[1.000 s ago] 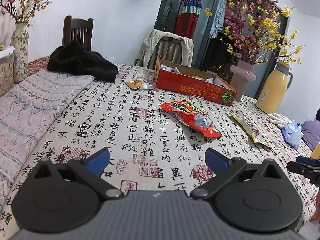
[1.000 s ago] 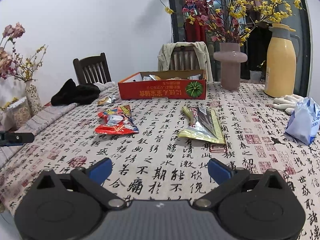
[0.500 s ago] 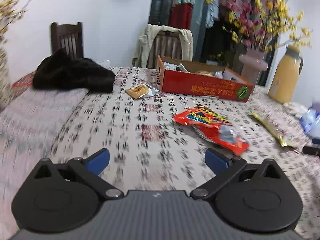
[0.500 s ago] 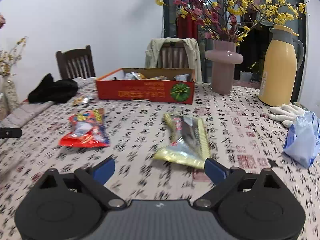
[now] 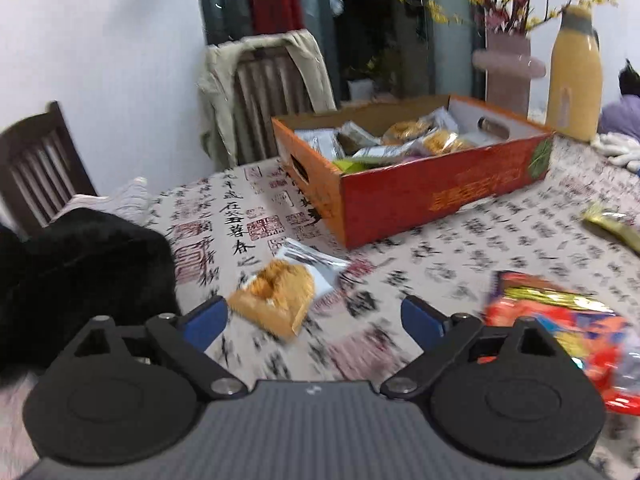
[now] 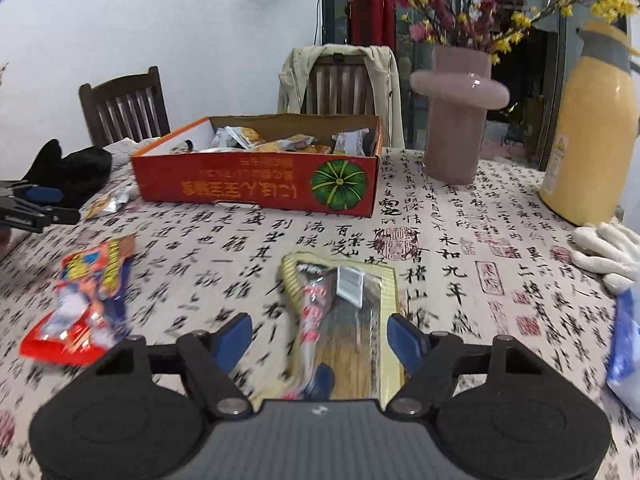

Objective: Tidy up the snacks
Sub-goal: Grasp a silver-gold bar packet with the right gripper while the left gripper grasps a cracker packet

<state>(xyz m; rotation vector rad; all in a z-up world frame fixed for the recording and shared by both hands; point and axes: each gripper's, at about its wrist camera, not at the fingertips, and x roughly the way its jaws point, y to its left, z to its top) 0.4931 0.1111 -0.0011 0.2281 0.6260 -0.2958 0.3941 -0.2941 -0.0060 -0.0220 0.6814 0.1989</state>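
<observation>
My left jaws, closing, bracket an orange packet; my right jaws, closing, straddle a gold packet, shown whole only there.

The calligraphy-print tablecloth lies bare in a wide band between the red cardboard box and the nearer packets, so a gripper could pass there. Around the gold snack packet the cloth is open on both sides; the red snack packet lies well apart to its left. To the right stand a pink vase and a yellow thermos, with white gloves and a blue bag at that edge. In the left wrist view, a black garment crowds the left side just beside the pastry packet; the box stands beyond it with clear cloth between.
</observation>
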